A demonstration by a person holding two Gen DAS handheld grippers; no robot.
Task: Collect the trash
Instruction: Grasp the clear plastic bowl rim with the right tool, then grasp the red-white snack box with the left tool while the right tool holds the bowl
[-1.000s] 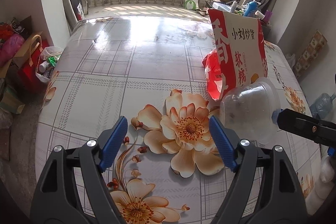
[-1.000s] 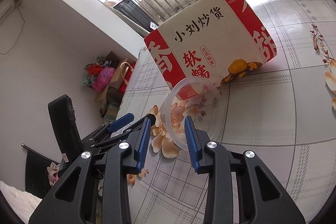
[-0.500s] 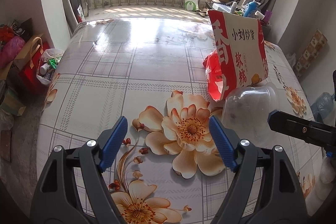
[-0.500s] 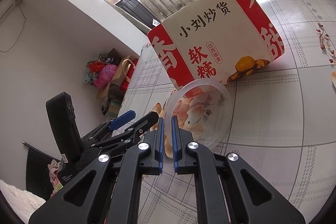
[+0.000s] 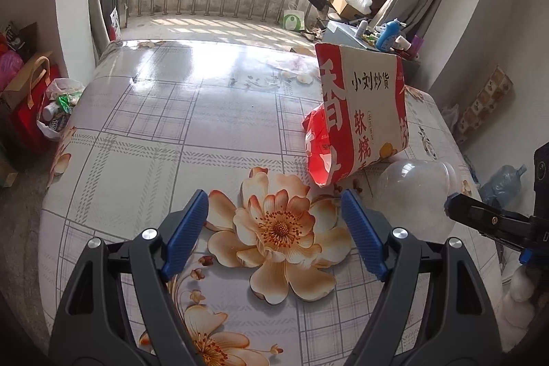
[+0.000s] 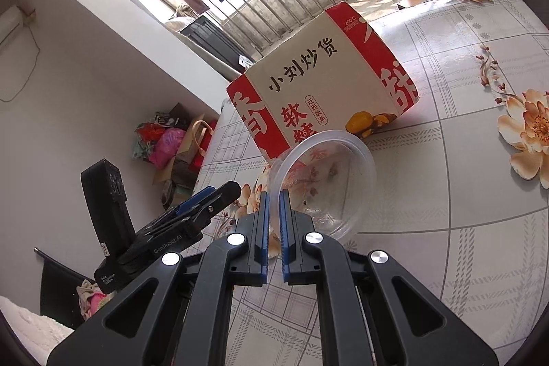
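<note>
A clear plastic bowl (image 6: 329, 180) lies tilted on the flowered tablecloth (image 6: 463, 160), its open mouth facing my right wrist camera. My right gripper (image 6: 273, 198) is shut on the bowl's near rim, which is pinched between the blue pads. From the left wrist the same bowl (image 5: 417, 191) appears at the right, with my right gripper (image 5: 449, 206) at its edge. Behind it stands a red and cream paper snack bag (image 5: 360, 115), also visible as the snack bag (image 6: 322, 84) from the right wrist. My left gripper (image 5: 274, 228) hangs open over a printed flower, holding nothing.
Small crumpled scraps (image 5: 295, 71) lie at the table's far side. Bags of clutter (image 5: 31, 105) sit on the floor to the left, a cabinet with bottles (image 5: 387, 36) behind the table, and a water jug (image 5: 501, 184) on the floor at right.
My right gripper's jaws closed from apart onto the bowl's rim and it drew the bowl slightly back and to the right. The left gripper stayed open and nearly still.
</note>
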